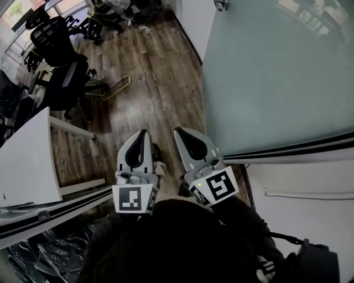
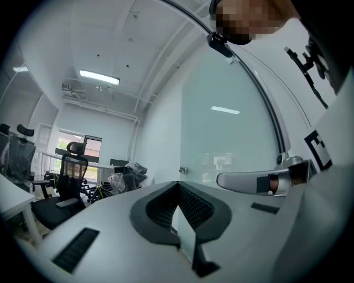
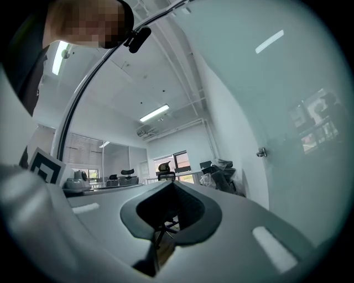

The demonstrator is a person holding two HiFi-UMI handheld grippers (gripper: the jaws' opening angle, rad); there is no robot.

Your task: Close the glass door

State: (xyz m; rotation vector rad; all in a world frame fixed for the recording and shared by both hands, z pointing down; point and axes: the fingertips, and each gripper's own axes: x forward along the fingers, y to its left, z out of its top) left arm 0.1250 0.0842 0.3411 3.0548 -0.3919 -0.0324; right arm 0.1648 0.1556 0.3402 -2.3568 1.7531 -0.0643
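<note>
The frosted glass door (image 1: 276, 72) fills the right of the head view, its dark bottom edge (image 1: 287, 148) running just right of my right gripper. A small metal fitting (image 1: 221, 4) sits near its far edge. My left gripper (image 1: 142, 132) and right gripper (image 1: 178, 131) are held level side by side over the wood floor, both shut with nothing between the jaws. Neither touches the door. In the left gripper view the glass door (image 2: 232, 132) stands ahead to the right, behind the right gripper (image 2: 260, 181). In the right gripper view the door (image 3: 287, 110) lies along the right side.
Black office chairs (image 1: 61, 50) and a yellow wire frame (image 1: 113, 88) stand on the wood floor ahead to the left. A white desk (image 1: 27, 160) is at the left, with a dark-edged panel (image 1: 50, 210) below it. Black plastic bags (image 1: 38, 254) lie at the bottom left.
</note>
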